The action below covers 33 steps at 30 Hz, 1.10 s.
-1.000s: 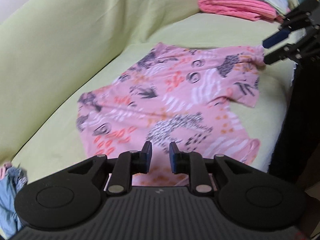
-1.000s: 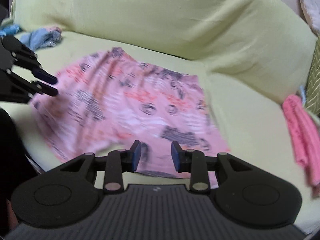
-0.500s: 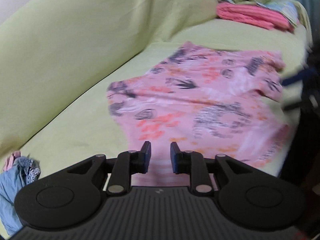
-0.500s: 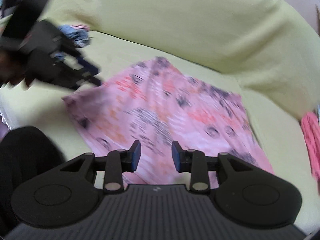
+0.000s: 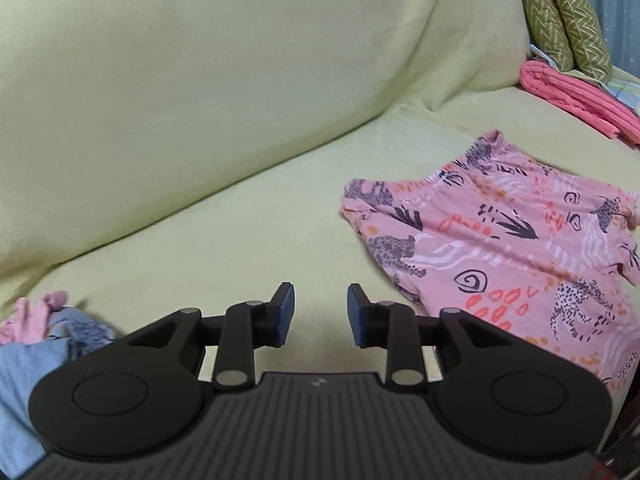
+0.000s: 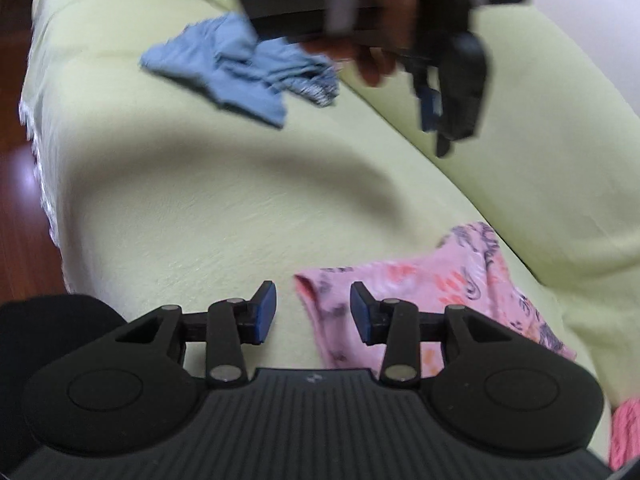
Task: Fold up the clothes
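Note:
A pink patterned garment (image 5: pixel 512 248) lies on the yellow-green sofa seat (image 5: pixel 240 240), right of my left gripper (image 5: pixel 320 316), which is open and empty over bare seat. In the right wrist view the same garment (image 6: pixel 432 296) lies under and right of my right gripper (image 6: pixel 312 312), open and empty, its corner between the fingers. The left gripper, held in a hand, shows blurred at the top of the right wrist view (image 6: pixel 440 120).
A crumpled blue garment (image 6: pixel 240 68) lies on the seat's far left, also at the left wrist view's lower left (image 5: pixel 24 376). Folded coral-pink clothes (image 5: pixel 576 100) and green patterned cushions (image 5: pixel 560 16) sit at the sofa's right end. Wooden floor (image 6: pixel 20 160) lies beyond the seat edge.
Both grippers have opened wider and swung left, away from the pink garment's middle. The garment now lies smaller and more bunched, to the right.

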Motion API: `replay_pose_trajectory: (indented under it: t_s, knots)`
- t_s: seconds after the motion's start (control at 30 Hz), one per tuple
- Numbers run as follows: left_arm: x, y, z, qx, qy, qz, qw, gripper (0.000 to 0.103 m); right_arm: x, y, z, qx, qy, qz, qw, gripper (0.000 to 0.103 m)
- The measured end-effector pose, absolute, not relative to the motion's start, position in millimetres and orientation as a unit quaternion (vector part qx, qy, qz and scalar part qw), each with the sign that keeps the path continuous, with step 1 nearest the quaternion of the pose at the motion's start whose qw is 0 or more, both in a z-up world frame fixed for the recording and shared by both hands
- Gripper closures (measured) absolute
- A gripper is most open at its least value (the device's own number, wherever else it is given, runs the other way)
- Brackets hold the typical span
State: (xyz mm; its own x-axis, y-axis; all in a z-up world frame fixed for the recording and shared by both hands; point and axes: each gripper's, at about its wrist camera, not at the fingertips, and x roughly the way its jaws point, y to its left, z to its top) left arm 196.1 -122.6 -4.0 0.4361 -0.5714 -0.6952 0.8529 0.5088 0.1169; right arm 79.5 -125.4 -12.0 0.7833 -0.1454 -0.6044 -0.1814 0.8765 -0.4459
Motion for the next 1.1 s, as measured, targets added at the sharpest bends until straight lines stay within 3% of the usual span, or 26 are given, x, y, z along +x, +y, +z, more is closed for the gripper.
replay_pose_trajectory:
  t_s: [0.5,0.57,0.63,0.67,1.1]
  knots:
    - [229.1,-141.2,-27.2,0.182,0.338,-0.478,0.790,0.066,115.3,-134.3,-33.6,-0.282,0.339,-0.023,0.897,0.069]
    - [233.6,-144.2,-28.5,0.172,0.345,-0.483,0.786,0.066,112.5,-136.3,-35.3,-0.293,0.336,-0.028,0.895,0.077]
    - [237.9,-150.3,-30.3,0.163,0.353,-0.486,0.782,0.066,111.4,-137.3,-38.2,-0.305,0.334,-0.030,0.891,0.096]
    - [240.0,-154.1,-31.5,0.159,0.357,-0.487,0.781,0.066,111.8,-137.1,-40.4,-0.312,0.333,-0.029,0.889,0.101]
    - [282.3,-228.4,-65.2,0.082,0.422,-0.499,0.752,0.064,82.9,-182.8,-15.4,-0.244,0.288,0.004,0.926,0.102]
